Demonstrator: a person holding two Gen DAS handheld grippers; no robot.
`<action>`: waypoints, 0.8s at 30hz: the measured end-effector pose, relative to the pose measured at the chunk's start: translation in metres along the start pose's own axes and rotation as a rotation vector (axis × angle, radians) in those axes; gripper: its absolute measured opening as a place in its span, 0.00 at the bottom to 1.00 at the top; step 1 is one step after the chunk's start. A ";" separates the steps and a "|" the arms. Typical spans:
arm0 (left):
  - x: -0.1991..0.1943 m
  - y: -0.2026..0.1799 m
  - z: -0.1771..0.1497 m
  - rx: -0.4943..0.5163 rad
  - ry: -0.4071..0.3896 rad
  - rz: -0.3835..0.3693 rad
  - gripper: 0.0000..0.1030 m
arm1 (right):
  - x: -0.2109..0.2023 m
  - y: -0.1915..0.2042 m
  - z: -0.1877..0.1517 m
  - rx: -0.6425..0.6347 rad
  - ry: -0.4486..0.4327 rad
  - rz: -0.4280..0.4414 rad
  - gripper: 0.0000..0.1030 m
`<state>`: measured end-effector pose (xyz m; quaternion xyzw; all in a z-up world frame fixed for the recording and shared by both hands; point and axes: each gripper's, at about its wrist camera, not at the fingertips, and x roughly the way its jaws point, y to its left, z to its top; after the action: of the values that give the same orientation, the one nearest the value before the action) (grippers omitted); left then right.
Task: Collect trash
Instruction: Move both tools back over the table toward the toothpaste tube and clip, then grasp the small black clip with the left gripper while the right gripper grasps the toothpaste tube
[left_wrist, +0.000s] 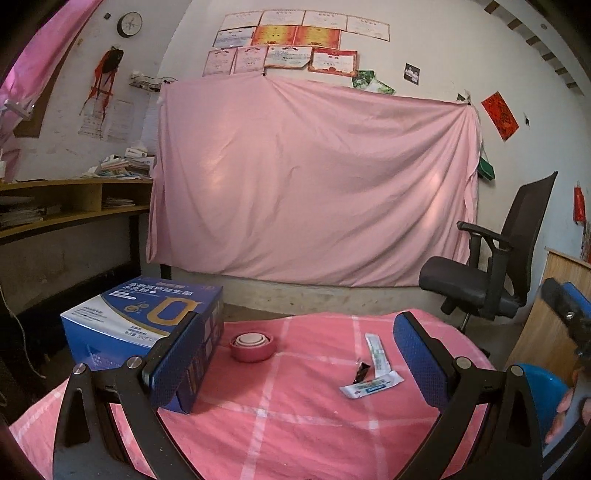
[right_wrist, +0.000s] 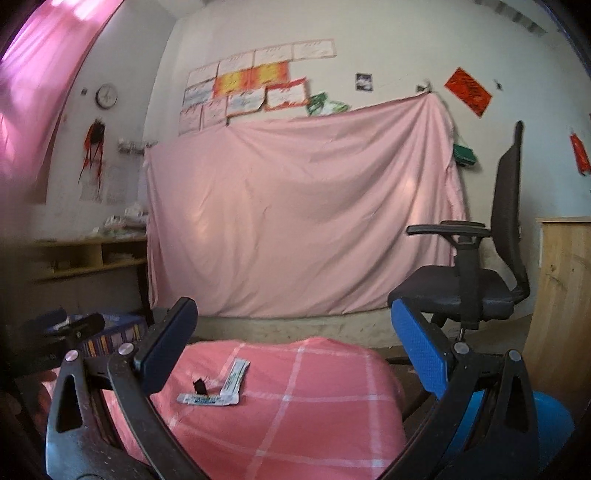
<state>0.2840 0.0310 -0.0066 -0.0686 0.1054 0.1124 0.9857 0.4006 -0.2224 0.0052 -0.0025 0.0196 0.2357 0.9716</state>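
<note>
Pink checked tablecloth (left_wrist: 295, 406) with wrappers (left_wrist: 373, 373), pink sheet (left_wrist: 314, 177) behind; both tongs (left_wrist: 295, 350) (right_wrist: 291, 350) wide apart, empty.

Each hand-held gripper (left_wrist: 301, 363) (right_wrist: 295, 347) has black linkage arms, silver screws and blue dimpled finger pads (left_wrist: 419, 363).

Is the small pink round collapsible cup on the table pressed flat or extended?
Pressed flat: the small pink round collapsible cup sits low on the pink checked tablecloth, its rings nested inside one another.
</note>
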 end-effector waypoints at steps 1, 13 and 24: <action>0.004 0.000 0.000 0.004 0.005 -0.004 0.97 | 0.006 0.004 -0.003 -0.010 0.021 0.005 1.00; 0.046 -0.010 -0.013 0.081 0.145 -0.107 0.91 | 0.047 0.011 -0.028 -0.042 0.203 0.022 1.00; 0.094 -0.025 -0.019 0.078 0.333 -0.249 0.55 | 0.090 0.005 -0.042 0.001 0.366 0.057 0.96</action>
<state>0.3755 0.0237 -0.0434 -0.0604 0.2620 -0.0275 0.9628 0.4770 -0.1769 -0.0403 -0.0444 0.1963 0.2585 0.9448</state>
